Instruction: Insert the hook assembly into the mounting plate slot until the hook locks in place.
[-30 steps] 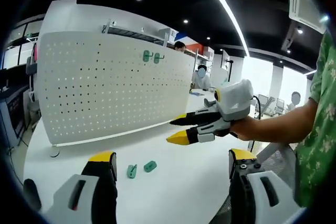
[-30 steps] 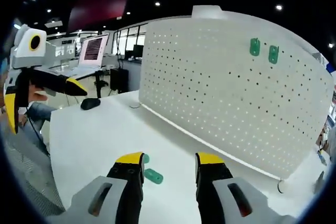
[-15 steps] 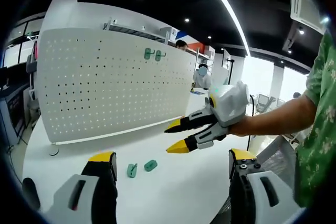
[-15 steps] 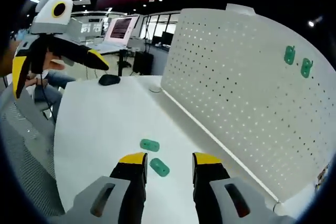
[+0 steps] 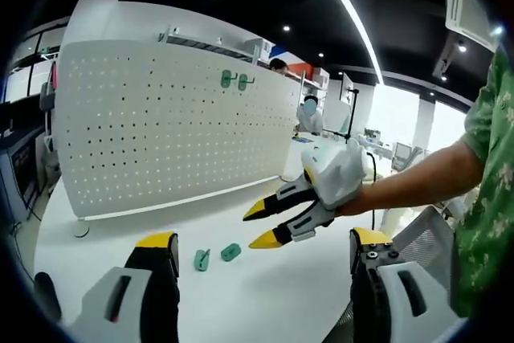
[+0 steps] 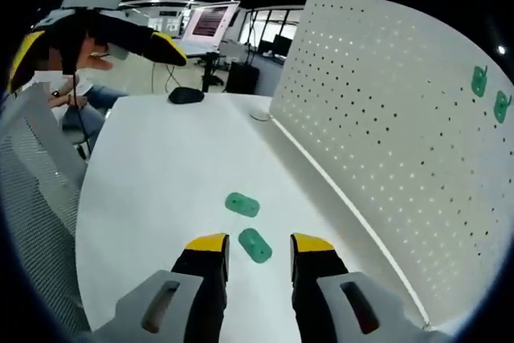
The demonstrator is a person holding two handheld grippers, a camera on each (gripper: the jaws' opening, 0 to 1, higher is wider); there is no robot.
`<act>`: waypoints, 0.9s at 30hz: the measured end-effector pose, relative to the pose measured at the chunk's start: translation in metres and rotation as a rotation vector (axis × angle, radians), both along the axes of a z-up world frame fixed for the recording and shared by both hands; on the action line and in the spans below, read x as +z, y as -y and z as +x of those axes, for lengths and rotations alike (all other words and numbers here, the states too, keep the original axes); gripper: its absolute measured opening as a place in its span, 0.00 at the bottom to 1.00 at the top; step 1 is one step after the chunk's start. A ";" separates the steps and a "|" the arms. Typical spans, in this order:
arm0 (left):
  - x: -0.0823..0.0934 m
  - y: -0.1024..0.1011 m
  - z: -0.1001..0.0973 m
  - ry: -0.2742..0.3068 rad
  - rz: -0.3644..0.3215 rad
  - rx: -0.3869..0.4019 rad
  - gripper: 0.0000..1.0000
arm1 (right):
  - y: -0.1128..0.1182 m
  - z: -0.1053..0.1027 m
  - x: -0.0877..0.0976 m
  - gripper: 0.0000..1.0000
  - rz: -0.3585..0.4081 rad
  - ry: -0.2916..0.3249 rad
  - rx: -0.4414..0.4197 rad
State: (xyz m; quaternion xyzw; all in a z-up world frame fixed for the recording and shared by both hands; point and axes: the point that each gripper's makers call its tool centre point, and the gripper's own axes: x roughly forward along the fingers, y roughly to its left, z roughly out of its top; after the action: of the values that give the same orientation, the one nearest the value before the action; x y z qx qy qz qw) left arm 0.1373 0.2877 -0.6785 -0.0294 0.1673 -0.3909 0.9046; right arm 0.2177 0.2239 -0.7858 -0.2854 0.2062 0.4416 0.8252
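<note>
A big white pegboard point(image 5: 173, 130) stands up on the white table point(image 5: 265, 279), and it is full of little holes. Two green hooks point(image 5: 234, 80) are already stuck high up on the pegboard, side by side. In the right gripper view they show as two green hooks point(image 6: 490, 94) near the far edge of the pegboard point(image 6: 385, 134).

Two more green hook pieces lie flat on the table point(image 6: 152, 190). One hook piece point(image 6: 255, 244) lies just in front of the right gripper point(image 6: 259, 244), in line with the gap between its two yellow tips. The second hook piece point(image 6: 242, 204) lies a little farther on, near the first but not touching it. In the left gripper view the same two pieces, one hook piece point(image 5: 230, 252) and the other point(image 5: 201, 259), lie close together on the table in front of the pegboard.

The right gripper point(image 5: 261, 225) comes in from the right side of the left gripper view, held in a person's hand point(image 5: 353, 198). It points down toward the two pieces. Its tips are apart and hold nothing.

The left gripper point(image 5: 261, 242) has its tips very wide apart and holds nothing. It shows again at the top left of the right gripper view as the left gripper point(image 6: 96, 42).

A black computer mouse point(image 6: 185, 95) sits at the far end of the table. A screen point(image 6: 207, 26) glows behind it. Nothing lies between the right gripper and the nearest piece.
</note>
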 end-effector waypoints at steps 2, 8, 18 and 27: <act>0.000 0.000 0.000 0.000 0.000 0.000 0.90 | -0.002 0.001 -0.001 0.29 -0.007 0.004 0.016; 0.000 0.001 0.001 -0.001 0.000 -0.001 0.90 | -0.006 0.002 -0.008 0.26 -0.035 -0.004 0.049; -0.003 -0.002 0.000 -0.010 0.003 0.004 0.90 | -0.012 0.000 -0.024 0.22 -0.094 -0.020 0.126; -0.002 -0.003 -0.001 -0.010 0.005 0.005 0.90 | -0.015 0.004 -0.033 0.17 -0.136 -0.010 0.162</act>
State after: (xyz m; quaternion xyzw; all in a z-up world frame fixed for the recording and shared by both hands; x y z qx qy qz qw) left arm 0.1365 0.2906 -0.6809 -0.0296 0.1728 -0.3883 0.9047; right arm 0.2221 0.2390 -0.8184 -0.3541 0.2161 0.4933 0.7646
